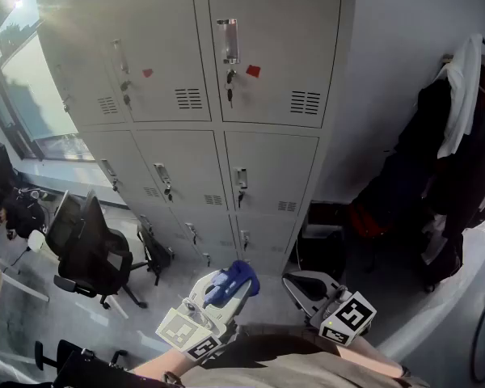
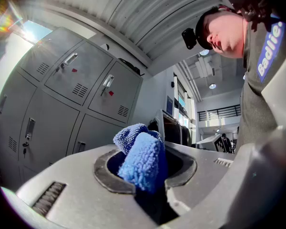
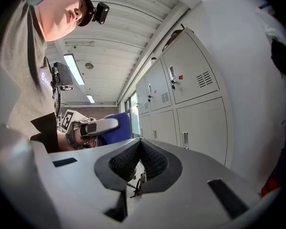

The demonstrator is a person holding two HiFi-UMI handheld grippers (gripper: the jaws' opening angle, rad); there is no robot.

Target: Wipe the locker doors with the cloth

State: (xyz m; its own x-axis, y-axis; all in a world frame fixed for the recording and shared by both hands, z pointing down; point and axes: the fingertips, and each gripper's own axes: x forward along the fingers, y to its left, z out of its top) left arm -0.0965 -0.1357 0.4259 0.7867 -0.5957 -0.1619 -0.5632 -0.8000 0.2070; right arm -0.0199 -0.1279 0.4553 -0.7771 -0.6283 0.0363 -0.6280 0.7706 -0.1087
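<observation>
The locker doors (image 1: 271,71) are smooth, matt grey painted metal with shiny metal handles (image 1: 228,40), the cloth (image 2: 142,160) is fluffy blue terry, and the right gripper (image 3: 139,147) is matt grey plastic with ribbed black pads (image 3: 121,162).

cloth (image 2: 142,160): blue, bunched, held in left gripper (image 1: 219,293) | locker doors (image 1: 263,55): grey, closed

Cloth (image 2: 142,159): coloured bright blue. Lockers (image 1: 267,55): painted pale grey, upper doors marked with small red tags (image 1: 253,71). Left gripper (image 1: 225,289) and right gripper (image 1: 303,286): moulded in light grey; marker cubes (image 1: 347,318) printed with black-and-white squares. Office chair (image 1: 93,253): upholstered in black.
</observation>
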